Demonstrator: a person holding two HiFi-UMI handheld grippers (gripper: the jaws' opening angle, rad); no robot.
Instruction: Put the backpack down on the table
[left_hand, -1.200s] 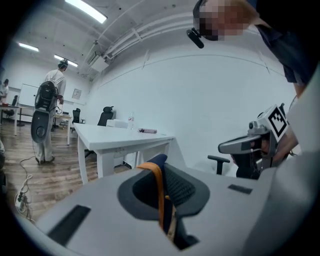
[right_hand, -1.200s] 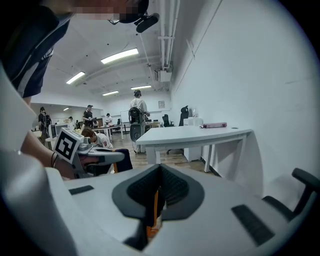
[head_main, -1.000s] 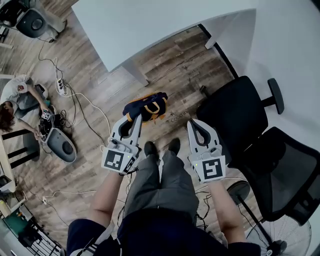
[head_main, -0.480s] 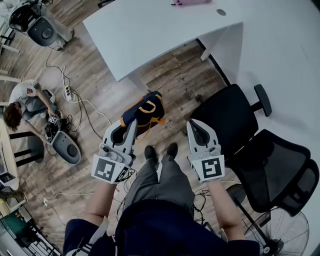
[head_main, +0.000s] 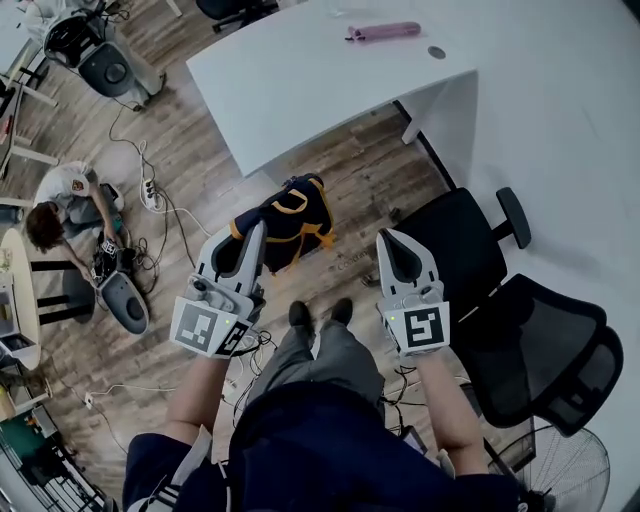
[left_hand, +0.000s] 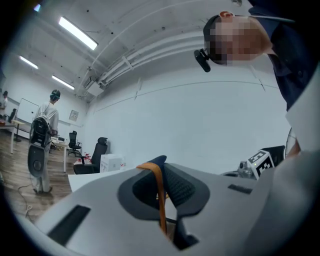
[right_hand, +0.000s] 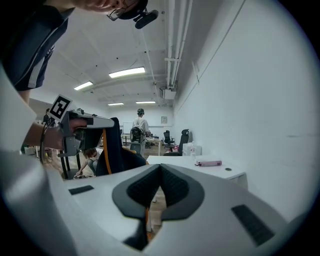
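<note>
Two grippers, one backpack, one white table. The left gripper has its jaws pinched tight on a thin orange strap of the backpack, and the left gripper view shows that strap running straight down through the closed pads. The dark blue bag with orange trim hangs from it at the centre of the head view, over the wooden floor and just below the near edge of the table — not on it. What is inside the bag cannot be seen.

The right gripper sits to the right of the bag and apart from it, with its jaws together on nothing.

On the table, toward the top of the frame, lies one pink object. Two black office chairs stand at the right. One person crouches on the floor at the left edge.
</note>
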